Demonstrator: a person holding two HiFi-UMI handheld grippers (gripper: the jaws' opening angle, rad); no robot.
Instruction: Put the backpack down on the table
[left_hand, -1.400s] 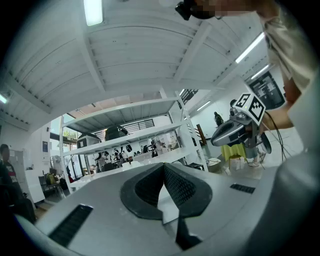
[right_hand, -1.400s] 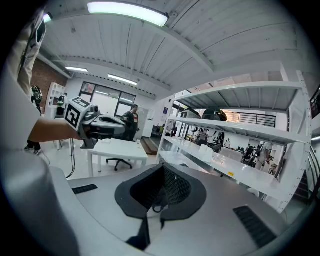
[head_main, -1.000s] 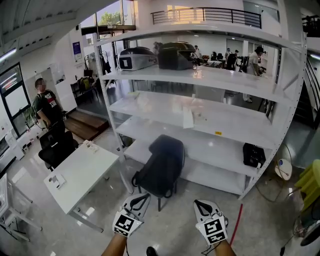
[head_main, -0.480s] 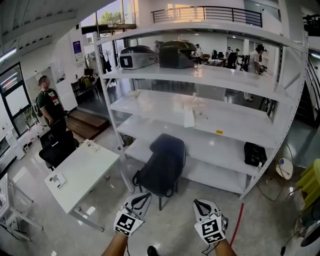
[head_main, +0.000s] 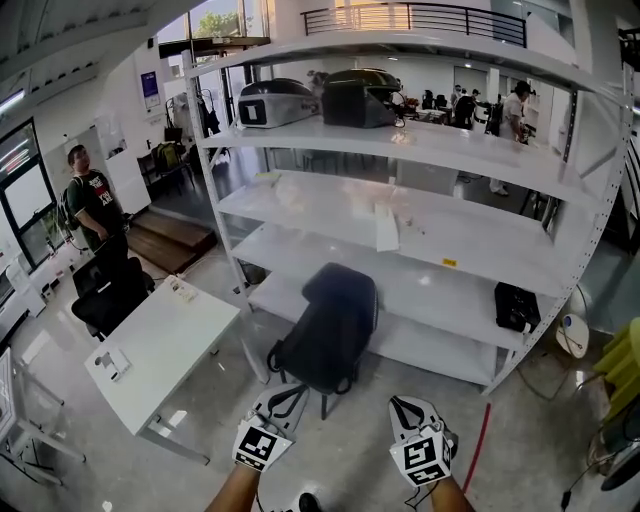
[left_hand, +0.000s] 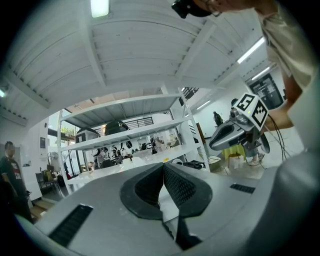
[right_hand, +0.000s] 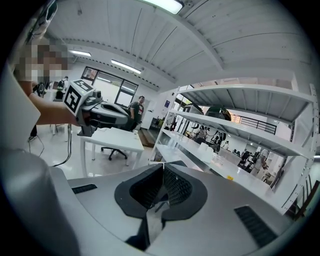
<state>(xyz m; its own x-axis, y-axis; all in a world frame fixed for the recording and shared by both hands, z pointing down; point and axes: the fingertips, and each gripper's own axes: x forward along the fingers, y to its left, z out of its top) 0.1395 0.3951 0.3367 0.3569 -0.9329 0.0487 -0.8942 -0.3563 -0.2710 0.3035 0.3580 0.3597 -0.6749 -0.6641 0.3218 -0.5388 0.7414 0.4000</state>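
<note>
left claw (head_main: 285, 400) and right claw (head_main: 403, 408) closed, empty, over open floor (head_main: 350, 455); backpack (head_main: 325, 330) at shelf (head_main: 450, 290) edge, table (head_main: 165, 345) leftward

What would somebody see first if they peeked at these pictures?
Probably the big white shelf rack filling the middle, with a dark backpack standing right in front of its lower shelves. A white table sits to the left. At the bottom, the left claw and right claw are both shut and empty.
</note>
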